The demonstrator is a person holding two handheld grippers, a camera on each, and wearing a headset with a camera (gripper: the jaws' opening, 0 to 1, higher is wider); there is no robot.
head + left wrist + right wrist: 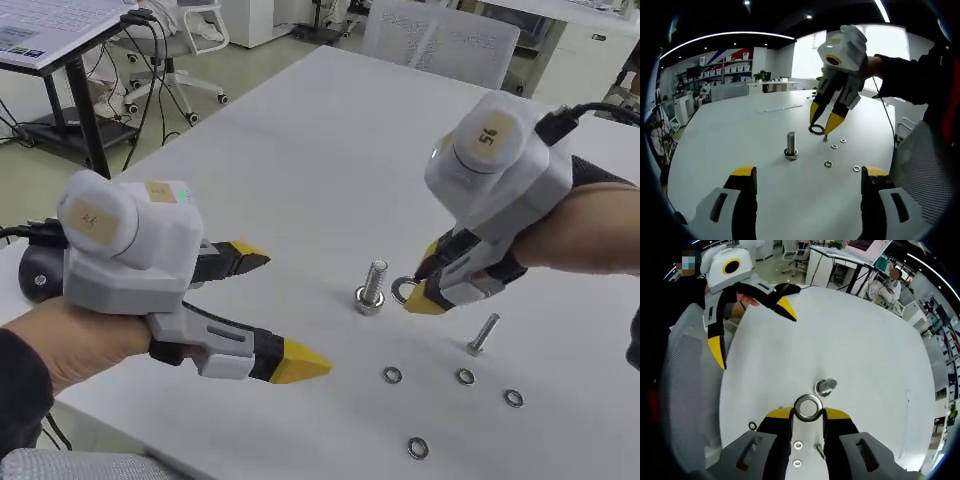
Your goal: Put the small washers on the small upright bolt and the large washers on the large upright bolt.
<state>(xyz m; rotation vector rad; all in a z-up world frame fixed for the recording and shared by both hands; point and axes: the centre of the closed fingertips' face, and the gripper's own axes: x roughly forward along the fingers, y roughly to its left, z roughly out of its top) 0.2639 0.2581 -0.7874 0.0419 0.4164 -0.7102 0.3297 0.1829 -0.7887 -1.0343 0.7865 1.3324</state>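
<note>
– on the white table (pixel 300 150), where was the large upright bolt (pixel 372 287) seen?
– it was seen standing near the middle, head down. the small upright bolt (pixel 482 335) was set apart to its right in the head view.
– what was held by the right gripper (pixel 425 292)?
– a large washer (pixel 402 291) was pinched by its rim between the yellow tips. it was held above the table, just beside the threaded shaft of the large upright bolt and not over its top. in the right gripper view the ring was seen face-on, just short of the bolt.
– and the left gripper (pixel 285 310)?
– its jaws were spread wide and nothing was held between them. it was seen raised above the table, well to the left of the large upright bolt.
– where were the small washers (pixel 392 375) found?
– four were counted lying flat on the table near the foot of the small upright bolt, apart from one another.
</note>
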